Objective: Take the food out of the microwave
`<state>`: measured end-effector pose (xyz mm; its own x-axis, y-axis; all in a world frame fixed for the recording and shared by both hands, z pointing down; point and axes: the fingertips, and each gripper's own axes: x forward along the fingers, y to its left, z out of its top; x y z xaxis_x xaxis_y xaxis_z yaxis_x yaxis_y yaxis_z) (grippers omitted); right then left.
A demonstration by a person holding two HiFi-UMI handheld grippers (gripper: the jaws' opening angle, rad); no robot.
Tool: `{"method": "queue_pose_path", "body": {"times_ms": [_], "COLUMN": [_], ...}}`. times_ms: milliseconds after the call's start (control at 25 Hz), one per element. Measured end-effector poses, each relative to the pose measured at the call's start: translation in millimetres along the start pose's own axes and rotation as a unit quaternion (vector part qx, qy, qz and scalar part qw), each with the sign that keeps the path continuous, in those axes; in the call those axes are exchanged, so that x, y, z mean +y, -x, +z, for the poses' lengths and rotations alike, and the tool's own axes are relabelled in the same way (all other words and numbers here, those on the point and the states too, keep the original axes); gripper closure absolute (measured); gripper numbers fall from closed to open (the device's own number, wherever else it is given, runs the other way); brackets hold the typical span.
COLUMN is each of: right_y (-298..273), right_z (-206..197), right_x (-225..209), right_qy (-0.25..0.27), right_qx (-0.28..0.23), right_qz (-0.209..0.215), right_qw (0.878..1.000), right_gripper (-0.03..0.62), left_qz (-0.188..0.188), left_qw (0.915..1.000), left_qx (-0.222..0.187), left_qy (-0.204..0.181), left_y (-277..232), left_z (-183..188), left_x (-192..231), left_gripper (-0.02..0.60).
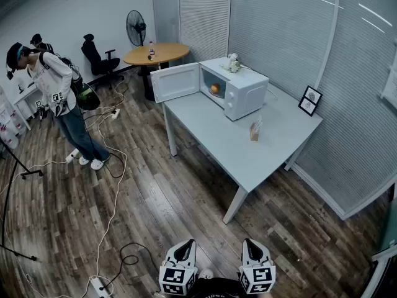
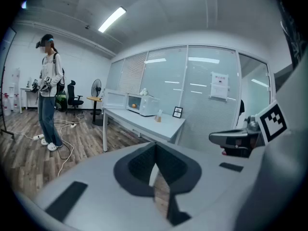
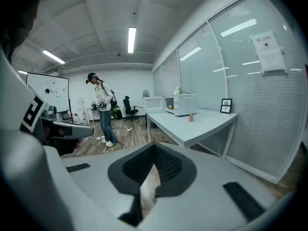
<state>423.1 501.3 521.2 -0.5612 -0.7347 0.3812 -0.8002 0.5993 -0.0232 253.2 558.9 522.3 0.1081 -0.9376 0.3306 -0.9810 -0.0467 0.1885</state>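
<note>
A white microwave stands on a pale grey table, its door swung open to the left. An orange piece of food sits inside the cavity. Both grippers are far from it, low at the head view's bottom edge above the wooden floor. My left gripper is shut with nothing between its pads. My right gripper is shut and empty too. The microwave looks small and distant in the left gripper view, and so does the microwave in the right gripper view.
A person stands at the left among floor cables. On the table are a framed picture and a small brown item. A round wooden table, a fan and an office chair stand behind. A power strip lies near my left gripper.
</note>
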Motion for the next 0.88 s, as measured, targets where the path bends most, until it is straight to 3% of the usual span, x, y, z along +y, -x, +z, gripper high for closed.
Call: {"method": "queue_pose_path", "body": {"times_ms": [360,880], "right_y": [6.9,-23.0], "right_z": [-1.7,0.5], "right_x": [-9.2,-1.6], "right_qy": [-0.004,-0.019], "right_qx": [-0.005,-0.007], "right_qz": [-0.003,0.005], "right_qw": [1.000,1.000], "right_gripper": [0.591,0.591], "left_qz": [-0.008,0.001], "left_qw": [0.9999,0.9999], "left_qx": [-0.002,0.009], "left_qy": [-0.008,-0.004], "left_y": [0.6,-15.9], "left_z": [0.0,-1.0], "left_x": [-12.8,12.5], "left_gripper": [0.574,0.574]}}
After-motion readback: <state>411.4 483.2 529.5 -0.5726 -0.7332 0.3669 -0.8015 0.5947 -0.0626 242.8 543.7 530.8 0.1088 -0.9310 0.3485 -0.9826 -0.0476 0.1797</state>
